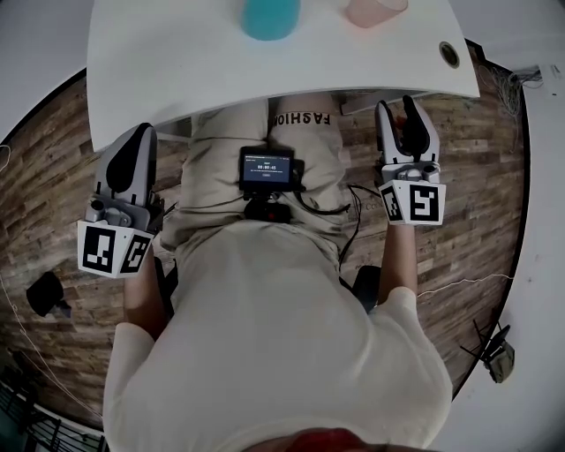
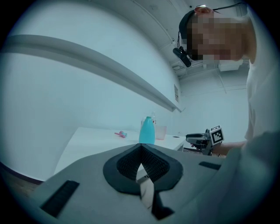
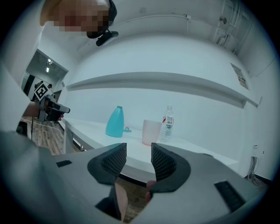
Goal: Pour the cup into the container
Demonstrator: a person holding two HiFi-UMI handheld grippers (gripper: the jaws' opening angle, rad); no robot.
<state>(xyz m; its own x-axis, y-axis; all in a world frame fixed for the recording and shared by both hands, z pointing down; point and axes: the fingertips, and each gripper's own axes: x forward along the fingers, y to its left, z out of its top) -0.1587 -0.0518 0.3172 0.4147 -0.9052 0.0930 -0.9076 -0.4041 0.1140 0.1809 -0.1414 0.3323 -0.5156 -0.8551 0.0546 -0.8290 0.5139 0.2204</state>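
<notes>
A teal bottle-shaped container point(image 1: 270, 18) point(image 2: 147, 131) point(image 3: 115, 122) and a pink cup point(image 1: 375, 11) point(image 2: 160, 132) point(image 3: 151, 131) stand side by side at the far part of the white table point(image 1: 221, 71). Both grippers hang below the table's near edge, one on each side of the person's body, and point level toward the table. My left gripper point(image 1: 137, 132) point(image 2: 141, 146) is shut, its pads meeting with nothing between them. My right gripper point(image 1: 397, 104) point(image 3: 138, 151) is open with a narrow empty gap. Neither gripper touches the cup or the container.
A clear water bottle point(image 3: 168, 124) stands just right of the cup. A small pink and blue object point(image 2: 121, 134) lies on the table left of the container. The table has a cable hole point(image 1: 449, 54) at its right corner. Wooden floor point(image 1: 53, 203) lies below.
</notes>
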